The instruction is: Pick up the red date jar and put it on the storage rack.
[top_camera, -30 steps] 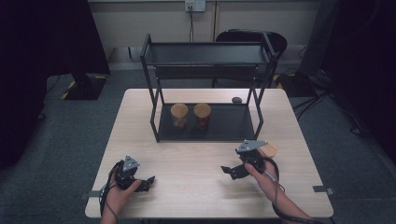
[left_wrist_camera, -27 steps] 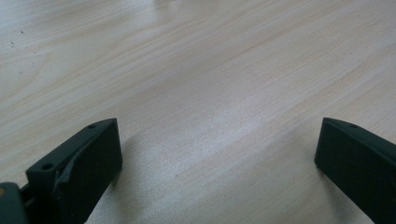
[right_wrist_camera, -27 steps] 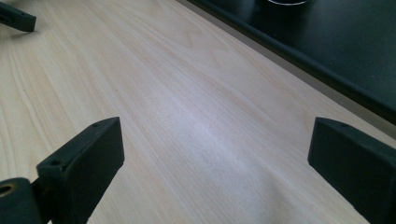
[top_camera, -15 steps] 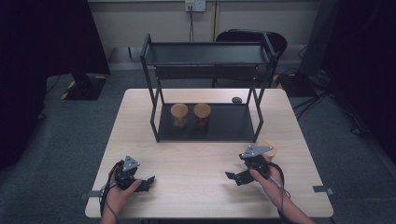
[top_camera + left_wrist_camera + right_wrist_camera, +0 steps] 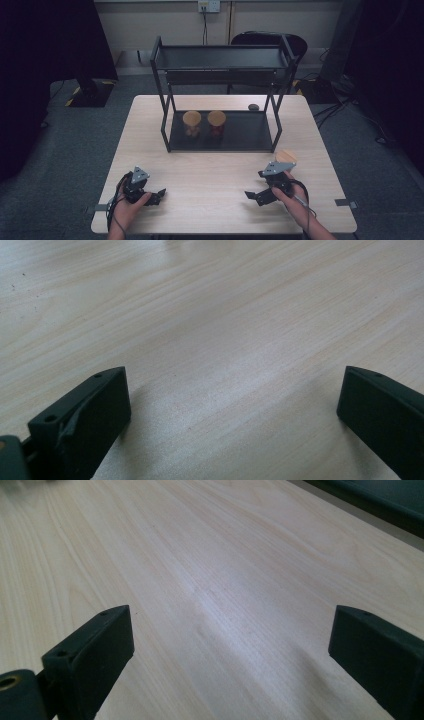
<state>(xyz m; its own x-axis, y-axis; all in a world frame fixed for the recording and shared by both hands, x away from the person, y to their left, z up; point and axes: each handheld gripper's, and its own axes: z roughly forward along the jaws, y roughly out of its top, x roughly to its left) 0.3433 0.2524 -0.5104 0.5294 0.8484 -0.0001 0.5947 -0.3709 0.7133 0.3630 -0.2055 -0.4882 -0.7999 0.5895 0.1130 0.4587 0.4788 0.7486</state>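
Two jars (image 5: 204, 123) on the rack (image 5: 220, 57) appear from above; both grippers' spread jaws frame bare table (image 5: 210, 330).

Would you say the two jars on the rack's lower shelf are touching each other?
Apart. The high view shows a dark strip of shelf between the left jar and the right jar.

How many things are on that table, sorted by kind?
Wooden-lidded jars: 3, two on the rack's bottom shelf and one beside the right gripper
Black metal rack: 1
Small dark object behind the rack: 1
Hand-held grippers: 2, left gripper, right gripper
Total: 7
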